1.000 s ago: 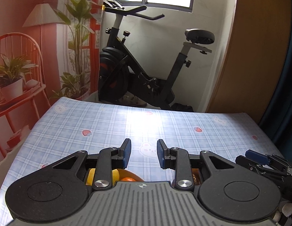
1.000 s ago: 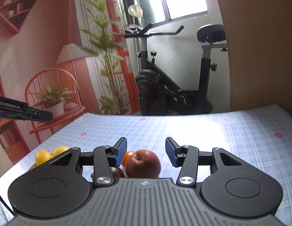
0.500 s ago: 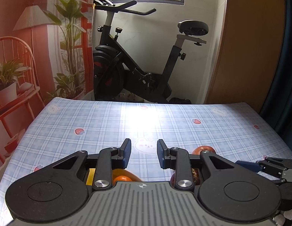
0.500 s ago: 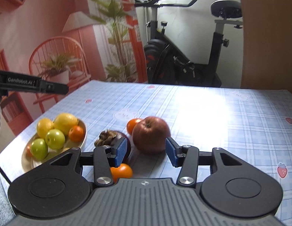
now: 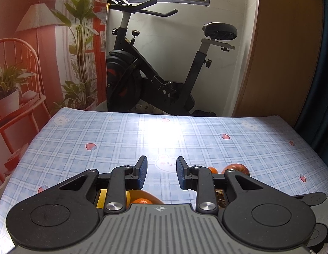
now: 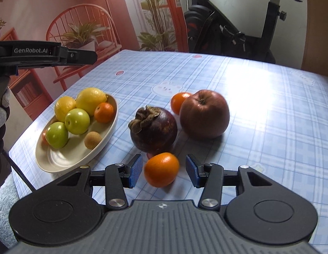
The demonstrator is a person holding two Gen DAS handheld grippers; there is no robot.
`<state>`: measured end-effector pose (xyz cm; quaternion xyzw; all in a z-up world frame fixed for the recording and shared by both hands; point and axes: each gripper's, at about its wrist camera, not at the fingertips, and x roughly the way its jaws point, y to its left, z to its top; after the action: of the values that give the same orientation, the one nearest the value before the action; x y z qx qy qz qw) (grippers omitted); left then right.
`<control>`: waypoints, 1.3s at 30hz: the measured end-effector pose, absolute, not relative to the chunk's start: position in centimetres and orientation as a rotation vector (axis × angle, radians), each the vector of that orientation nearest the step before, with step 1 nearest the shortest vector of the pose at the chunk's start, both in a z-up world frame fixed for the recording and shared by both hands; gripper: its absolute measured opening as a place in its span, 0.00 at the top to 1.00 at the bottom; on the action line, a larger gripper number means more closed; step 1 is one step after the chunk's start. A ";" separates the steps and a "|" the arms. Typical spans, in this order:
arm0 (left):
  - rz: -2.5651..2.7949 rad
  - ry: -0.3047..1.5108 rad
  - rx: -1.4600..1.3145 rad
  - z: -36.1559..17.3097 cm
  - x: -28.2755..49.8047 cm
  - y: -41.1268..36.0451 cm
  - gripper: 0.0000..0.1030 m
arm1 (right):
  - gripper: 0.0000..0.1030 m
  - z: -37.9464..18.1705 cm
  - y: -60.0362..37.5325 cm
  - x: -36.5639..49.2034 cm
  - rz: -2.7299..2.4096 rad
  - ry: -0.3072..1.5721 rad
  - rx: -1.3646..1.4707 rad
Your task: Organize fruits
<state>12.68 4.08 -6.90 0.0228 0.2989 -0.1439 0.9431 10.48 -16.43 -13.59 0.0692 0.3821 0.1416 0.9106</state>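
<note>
The only readable writing is "GenRobot.AI", printed in pale letters on the black side of the left hand-held gripper (image 6: 45,56), which reaches in from the left edge of the right wrist view above the plate. In its own camera the left hand-held gripper (image 5: 161,174) has its blue pads (image 5: 142,174) drawn close together with a narrow gap between them; nothing sits in that gap, and only the checked surface (image 5: 100,139) shows through it.

The right hand-held gripper (image 6: 163,172) points down at the surface with its jaws partly apart. A small orange (image 6: 161,169) lies on the surface between the blue pads (image 6: 135,172), with a sliver of space on each side, so the pads do not press on it.

Just beyond that orange sits a dark purple mangosteen (image 6: 154,128), and to its right, close by, a red apple (image 6: 205,114) with a second small orange (image 6: 179,103) tucked against its far left side. On the left, a cream oval plate (image 6: 64,158) holds two lemons (image 6: 91,99), two green apples (image 6: 77,121), a small orange and a tan round fruit (image 6: 92,140).

A gloved hand (image 6: 1,110) shows at the left edge.
</note>
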 end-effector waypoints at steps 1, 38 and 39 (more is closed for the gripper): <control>-0.292 0.611 0.044 -7.0 12.8 4.2 0.69 | 0.53 -13.7 -16.3 10.5 0.290 0.795 0.139; -0.428 0.871 -0.055 -12.2 23.5 -1.4 0.69 | 0.60 -16.0 -25.8 7.5 -0.041 0.536 0.377; -0.438 0.882 -0.066 -12.6 23.6 -1.6 0.69 | 0.60 -16.0 -25.8 7.5 -0.036 0.540 0.381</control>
<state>23.56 -1.56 -12.57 -0.0315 0.4232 -0.2101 0.8808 7.49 -25.85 -16.02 0.1870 0.2649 -0.0177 0.9458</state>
